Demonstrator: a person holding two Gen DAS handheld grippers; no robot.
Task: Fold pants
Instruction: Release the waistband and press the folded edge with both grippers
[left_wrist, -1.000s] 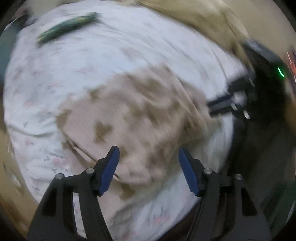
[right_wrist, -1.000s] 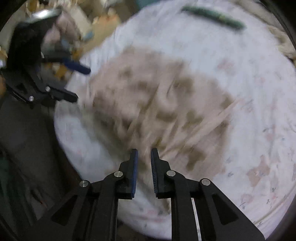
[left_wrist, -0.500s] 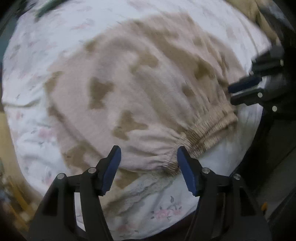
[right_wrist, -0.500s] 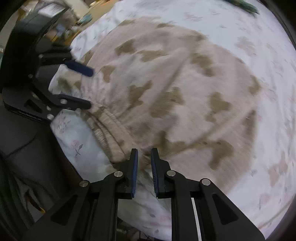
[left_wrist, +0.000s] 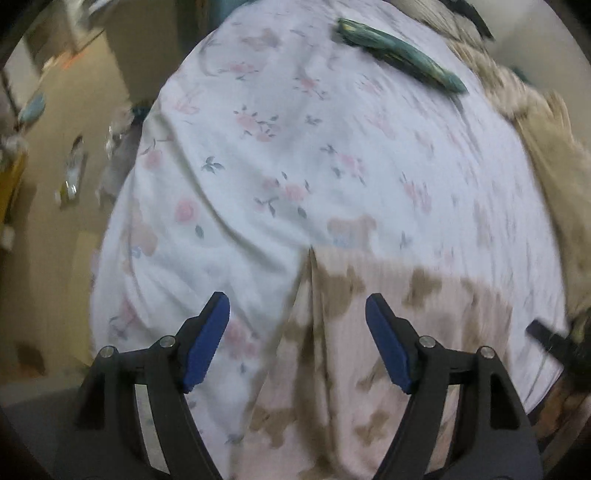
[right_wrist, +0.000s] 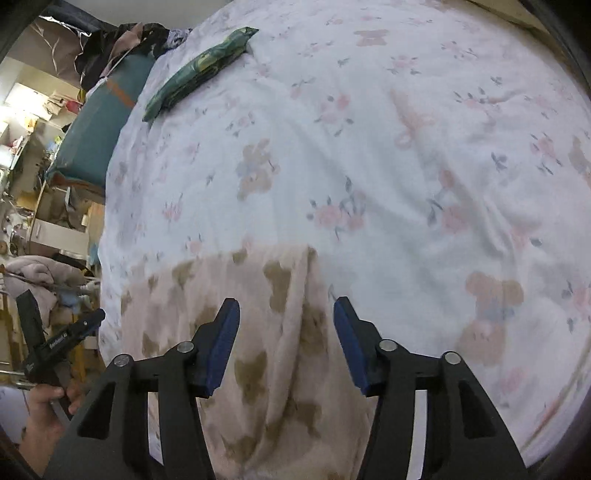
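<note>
Pink pants with brown bear-shaped patches lie flat on a white floral bedsheet; they also show in the right wrist view. My left gripper is open and empty, hovering over the far left corner of the pants. My right gripper is open and empty, over the far right corner of the pants. The left gripper shows in the right wrist view at the left edge, held by a hand. A bit of the right gripper shows at the right edge of the left wrist view.
A dark green folded item lies at the far side of the bed, also in the right wrist view. A tan blanket lies at the right. A teal pillow and household clutter lie left of the bed.
Both views swung from the waistband end to the far edge of the pants. My right gripper went from shut to open. The left stayed open.
</note>
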